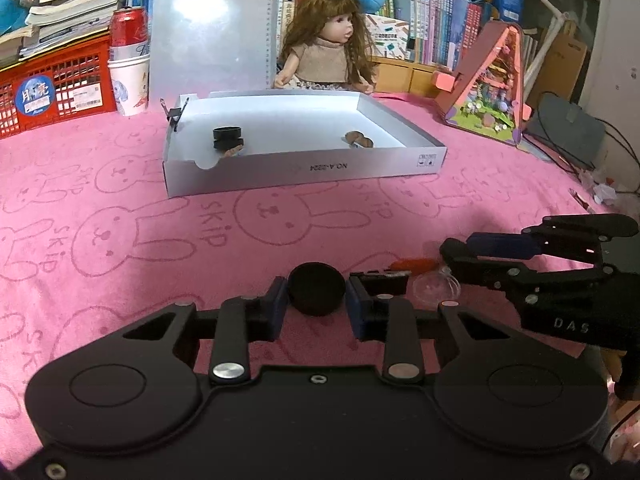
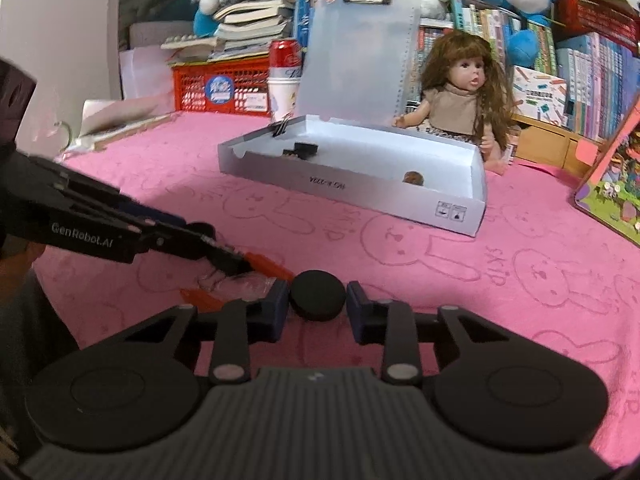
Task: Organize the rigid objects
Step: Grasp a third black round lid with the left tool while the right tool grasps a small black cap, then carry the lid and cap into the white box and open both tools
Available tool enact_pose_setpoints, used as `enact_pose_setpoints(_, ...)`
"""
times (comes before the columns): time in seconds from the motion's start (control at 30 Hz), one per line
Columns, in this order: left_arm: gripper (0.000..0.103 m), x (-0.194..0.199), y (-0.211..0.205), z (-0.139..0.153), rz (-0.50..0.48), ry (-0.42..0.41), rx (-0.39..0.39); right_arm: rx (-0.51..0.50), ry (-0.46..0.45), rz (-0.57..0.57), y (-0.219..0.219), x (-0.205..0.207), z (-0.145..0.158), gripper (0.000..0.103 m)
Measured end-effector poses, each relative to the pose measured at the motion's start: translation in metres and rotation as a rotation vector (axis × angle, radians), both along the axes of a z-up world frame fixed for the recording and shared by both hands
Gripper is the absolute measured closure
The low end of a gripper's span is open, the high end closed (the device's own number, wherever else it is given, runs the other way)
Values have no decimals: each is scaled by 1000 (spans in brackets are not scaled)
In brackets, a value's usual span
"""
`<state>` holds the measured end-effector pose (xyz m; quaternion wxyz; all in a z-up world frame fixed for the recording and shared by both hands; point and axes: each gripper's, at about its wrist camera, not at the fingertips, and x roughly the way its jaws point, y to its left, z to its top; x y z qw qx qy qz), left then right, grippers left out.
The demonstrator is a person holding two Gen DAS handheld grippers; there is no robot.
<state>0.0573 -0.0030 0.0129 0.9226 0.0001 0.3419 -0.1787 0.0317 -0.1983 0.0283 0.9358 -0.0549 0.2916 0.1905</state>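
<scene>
In the left wrist view a round black disc sits on the pink cloth between my left gripper's blue pads. My left gripper is shut on it. The right wrist view shows a similar black disc with my right gripper shut on it. The two grippers stand close together. My right gripper reaches in from the right of the left wrist view, and my left gripper from the left of the right wrist view. A white shallow box ahead holds black rings and brown pieces.
A clear plastic piece and orange bits lie between the grippers. A doll sits behind the box, with a red crate, a can in a cup and a toy house around it. A binder clip is clipped on the box's left corner.
</scene>
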Motion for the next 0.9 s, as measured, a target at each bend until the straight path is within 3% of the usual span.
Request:
enact_pose_setpoints(0.43,73,52,17,33,82,-39,-42,64,34,-135,-8,55,28,67)
enact_pose_setpoints(0.63,73,99,20,53,112,-42,-66,93,62,-189,-13,103,41,67)
enact_pose_setpoints(0.9,73,178,20,58,140,28,-115,135,141,-225,-17,177,49,67)
